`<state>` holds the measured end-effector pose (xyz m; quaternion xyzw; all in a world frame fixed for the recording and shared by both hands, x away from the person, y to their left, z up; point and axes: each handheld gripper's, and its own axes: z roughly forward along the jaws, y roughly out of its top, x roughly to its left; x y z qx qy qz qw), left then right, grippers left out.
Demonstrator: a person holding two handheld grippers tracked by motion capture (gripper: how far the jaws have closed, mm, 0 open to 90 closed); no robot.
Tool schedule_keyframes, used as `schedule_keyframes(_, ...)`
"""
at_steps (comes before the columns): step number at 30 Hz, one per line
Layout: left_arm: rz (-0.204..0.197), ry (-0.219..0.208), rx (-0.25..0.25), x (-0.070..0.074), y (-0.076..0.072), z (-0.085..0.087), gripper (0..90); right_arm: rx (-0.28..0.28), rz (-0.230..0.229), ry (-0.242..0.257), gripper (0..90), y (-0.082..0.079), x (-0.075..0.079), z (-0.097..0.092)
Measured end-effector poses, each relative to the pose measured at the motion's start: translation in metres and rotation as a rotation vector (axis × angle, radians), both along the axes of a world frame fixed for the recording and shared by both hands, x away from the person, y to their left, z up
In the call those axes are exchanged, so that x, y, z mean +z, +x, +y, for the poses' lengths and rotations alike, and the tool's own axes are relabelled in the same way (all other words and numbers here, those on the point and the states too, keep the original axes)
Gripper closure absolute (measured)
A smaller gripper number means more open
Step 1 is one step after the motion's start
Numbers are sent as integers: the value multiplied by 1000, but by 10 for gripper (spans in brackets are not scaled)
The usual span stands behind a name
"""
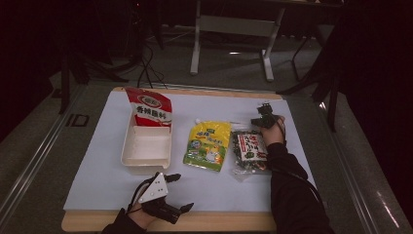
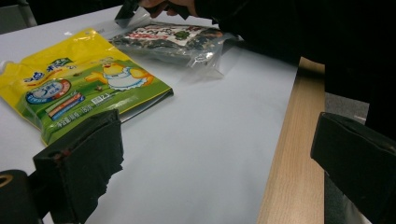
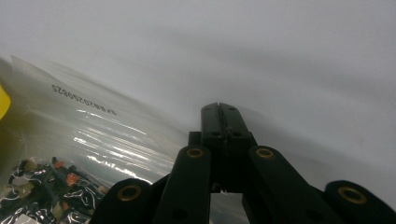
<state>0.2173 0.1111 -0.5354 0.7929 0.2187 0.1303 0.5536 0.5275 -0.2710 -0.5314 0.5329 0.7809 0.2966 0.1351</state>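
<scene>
High view, layout: white sheet (image 1: 97, 185) on a wooden table (image 1: 219, 222); from the person's left, a white tray (image 1: 146, 148) with a red packet (image 1: 148, 108) standing at its far end, a yellow-green pouch (image 1: 208, 145), then a clear dark-printed packet (image 1: 249, 151).
Right gripper (image 1: 263, 117): at the far end of the clear packet, beside its top corner; whether it touches the film cannot be told from here.
Right gripper view, jaws: right gripper (image 3: 219, 108) has its jaws pressed together, no gap between the tips; clear packet (image 3: 93, 135) lies to the left of and below them, its sealed edge running under the linkage. Nothing visibly pinched at the tips.
Key relation: packet's long axis runs near-to-far on the sheet, and the closed jaws sit at its far short edge, so the packet extends from the gripper back towards the person. Right hand clearly the nearer one.
Right arm pose: dark sleeve (image 1: 287, 185) stretched forward along the packet's right side, hand (image 1: 273, 130) at the far end.
Left gripper (image 1: 175, 192): jaws spread wide, empty, at the near table edge in front of the tray.
Left gripper view: yellow-green pouch (image 2: 79, 79) and clear packet (image 2: 173, 39) lie ahead, well apart from the jaws.
Judgement: any grasp on the packet's far edge would need the right jaws reopened first.
</scene>
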Motion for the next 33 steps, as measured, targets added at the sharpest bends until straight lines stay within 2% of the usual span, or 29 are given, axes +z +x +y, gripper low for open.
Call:
schedule_keyframes(10, -6, 9, -7, 0, 0, -2, 35, 24, -6, 6, 900, -29, -2, -7)
schedule_keyframes(25, -11, 13, -22, 1, 1, -5, 35, 58, -4, 18, 900, -83, -3, -23)
schedule_keyframes(33, -14, 16, -30, 1, 2, -7, 35, 74, -7, 32, 900, -100, -3, -28)
